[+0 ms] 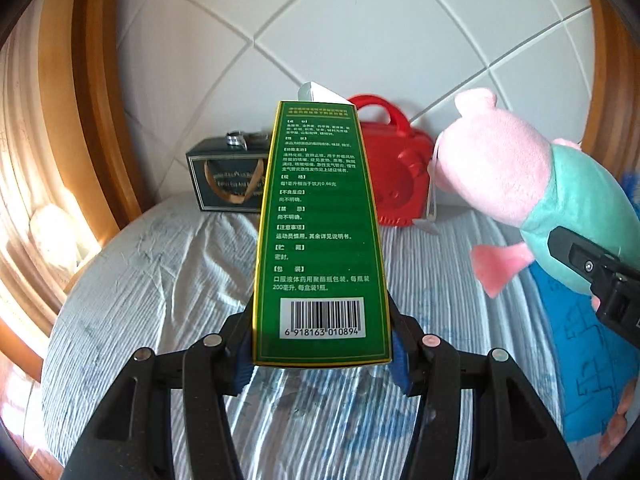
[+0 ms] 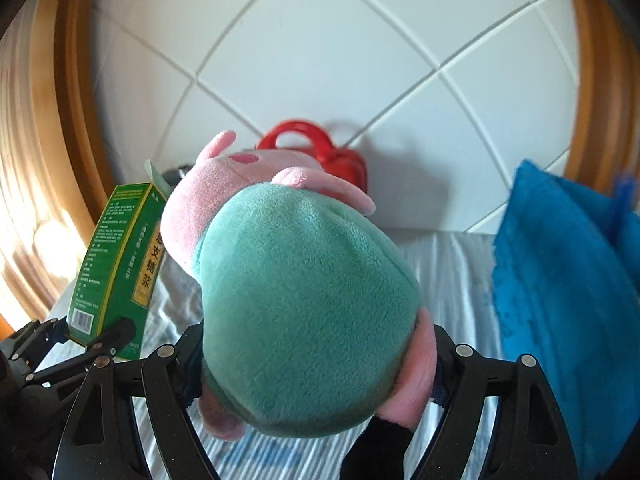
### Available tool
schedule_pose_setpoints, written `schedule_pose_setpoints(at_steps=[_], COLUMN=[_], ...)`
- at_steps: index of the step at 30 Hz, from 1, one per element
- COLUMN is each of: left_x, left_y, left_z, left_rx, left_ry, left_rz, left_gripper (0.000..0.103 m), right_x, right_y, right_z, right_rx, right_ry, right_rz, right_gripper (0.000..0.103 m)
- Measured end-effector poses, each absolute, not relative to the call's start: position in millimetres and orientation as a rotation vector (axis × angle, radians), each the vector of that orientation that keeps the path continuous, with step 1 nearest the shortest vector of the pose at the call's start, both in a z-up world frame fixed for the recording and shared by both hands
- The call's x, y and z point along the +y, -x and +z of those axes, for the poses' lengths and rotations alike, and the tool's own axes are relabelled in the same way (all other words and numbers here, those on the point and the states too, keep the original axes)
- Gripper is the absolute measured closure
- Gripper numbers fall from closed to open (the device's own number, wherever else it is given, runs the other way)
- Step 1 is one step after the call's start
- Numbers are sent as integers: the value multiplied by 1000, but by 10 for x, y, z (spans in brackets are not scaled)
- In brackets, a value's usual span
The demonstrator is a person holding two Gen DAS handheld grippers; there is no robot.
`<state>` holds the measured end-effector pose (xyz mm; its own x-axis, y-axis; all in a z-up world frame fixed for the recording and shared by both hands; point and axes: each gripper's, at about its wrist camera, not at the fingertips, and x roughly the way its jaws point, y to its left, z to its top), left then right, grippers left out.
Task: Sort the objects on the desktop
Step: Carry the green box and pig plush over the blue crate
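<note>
Left gripper point(image 1: 322, 364): clamped on tall green cardboard medicine box point(image 1: 320, 240); light, stiff, crushable, gripped low.
Right gripper point(image 2: 316, 376): clamped on soft pink-and-teal plush pig point(image 2: 304, 304); squashy body.

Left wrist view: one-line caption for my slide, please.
Left tool grips a green medicine box above the striped bedsheet; right tool carries the pink plush pig.

Your left claw point(image 1: 322, 354) is clamped, angled downward; your right claw point(image 2: 316, 376) sits beside it, spread wide and gripping too.

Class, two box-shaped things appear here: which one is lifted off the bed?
The green carton, gripped in the left tongs; the dark box rests by the headboard.
</note>
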<state>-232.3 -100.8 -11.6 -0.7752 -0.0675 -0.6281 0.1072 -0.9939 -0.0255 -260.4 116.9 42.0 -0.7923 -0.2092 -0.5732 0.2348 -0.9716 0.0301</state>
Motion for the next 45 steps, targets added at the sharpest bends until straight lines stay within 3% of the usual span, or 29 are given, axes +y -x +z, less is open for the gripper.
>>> schedule_pose_setpoints(at_steps=[5,9,23,34,39,45], left_x=[-1082,-991,-63,1936,2863,3519], left_y=[2002,1854,1481,1211,1149,1193], left_z=[83,154,376,1094,1145,994], left_rx=[57,31,-36,10,-27,-146], left_ry=[-967,-957,-923,-688,-737,-854], left_rz=[-2942,-3013,-3179,-3368,-3412,-3389], left_gripper=[51,51,51,51,51,51], right_x=[1178,1275,2139,3960,4655,5349], right_y=[2132,1867,1261,1031,1053,1160], right_z=[676,787,1295,2344,2479,2331], right_rx=[16,15,-45,44,135,86], right_ry=[-789,-777,-632,-363,-394,-474], right_rz=[-2851,-2904,-3035,-3166,-3206,-3221], right_gripper=[21,28,33,33,33,33])
